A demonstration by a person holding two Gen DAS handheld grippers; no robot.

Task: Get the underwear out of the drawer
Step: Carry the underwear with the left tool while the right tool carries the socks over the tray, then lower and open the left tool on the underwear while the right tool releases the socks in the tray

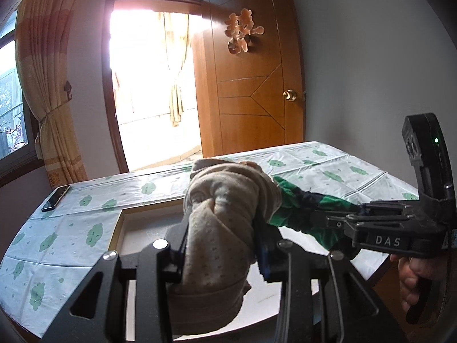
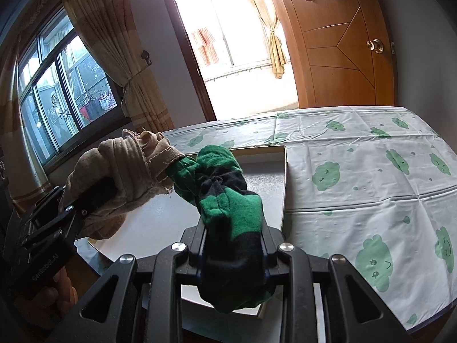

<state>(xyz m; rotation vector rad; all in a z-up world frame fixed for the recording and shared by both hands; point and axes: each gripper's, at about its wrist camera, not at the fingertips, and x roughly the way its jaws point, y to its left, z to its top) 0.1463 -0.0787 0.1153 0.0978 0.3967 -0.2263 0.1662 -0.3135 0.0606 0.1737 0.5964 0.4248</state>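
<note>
While both grippers hang above the open drawer (image 1: 137, 228), each has a bundle of cloth clamped between its fingers. The left gripper (image 1: 220, 245) is closed partway on beige underwear (image 1: 225, 200), a dotted, bunched garment that fills the gap between the fingers and spills over their tips. The right gripper (image 2: 232, 245) is likewise closed partway on green and black underwear (image 2: 225, 200), rolled thick, with its loose end drooping below the fingers. The two garments meet in the air: in the right wrist view the beige bundle (image 2: 128, 171) touches the green one at its far left end, and the left gripper (image 2: 82, 208) shows at the left with part of a hand (image 2: 57, 291) beneath it. In the left wrist view the right gripper (image 1: 337, 220) reaches in from the right, a hand (image 1: 411, 280) on its grip. Both garments are lifted clear of the pale drawer, which looks bare where visible. The surface (image 2: 357, 171) around it wears a white cloth with green cloud prints. A phone (image 1: 55, 197) lies at the far left edge. Beyond stand a wooden door (image 1: 251, 85) and a curtained window (image 2: 57, 85).
</note>
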